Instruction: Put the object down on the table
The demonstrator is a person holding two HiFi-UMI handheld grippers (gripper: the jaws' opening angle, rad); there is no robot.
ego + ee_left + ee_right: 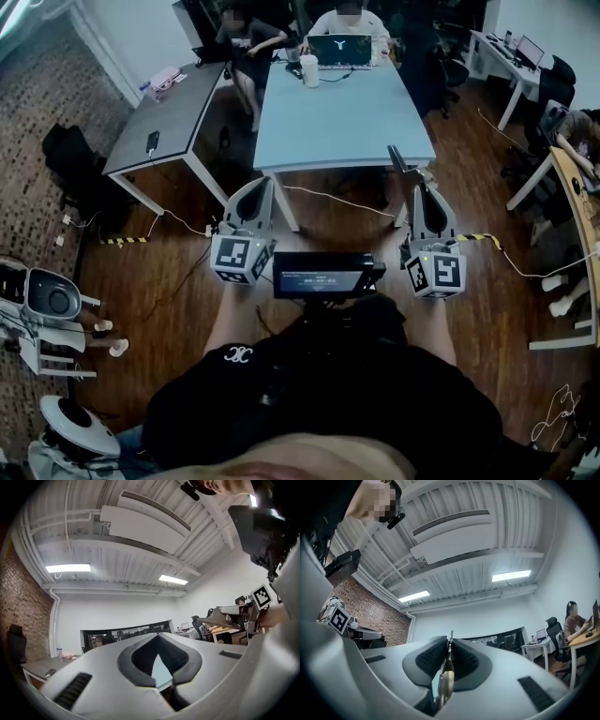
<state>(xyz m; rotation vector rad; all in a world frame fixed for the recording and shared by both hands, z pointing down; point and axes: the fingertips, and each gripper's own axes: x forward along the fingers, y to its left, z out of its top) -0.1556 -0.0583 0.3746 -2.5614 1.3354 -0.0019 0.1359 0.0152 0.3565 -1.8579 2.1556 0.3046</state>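
In the head view both grippers point forward at a light blue table (pixel 337 122). My right gripper (pixel 422 187) is shut on a thin flat dark object (pixel 397 159), which sticks out past the fingertips over the table's near right corner. The right gripper view shows my right gripper (pixel 449 644) with this object (pixel 446 677) edge-on, pinched between the ribbed black pads. My left gripper (pixel 255 183) hovers short of the table's near edge. In its own view the left gripper (pixel 157 637) is open by a narrow gap, with nothing in it and a sliver of the table showing through.
A laptop (pixel 339 49) and a white cup (pixel 309 70) stand at the table's far end, where people sit. A grey table (pixel 169 112) adjoins on the left. Cables (pixel 328 195) cross the wooden floor. White desks (pixel 562 178) stand right and white machine parts (pixel 52 300) lower left.
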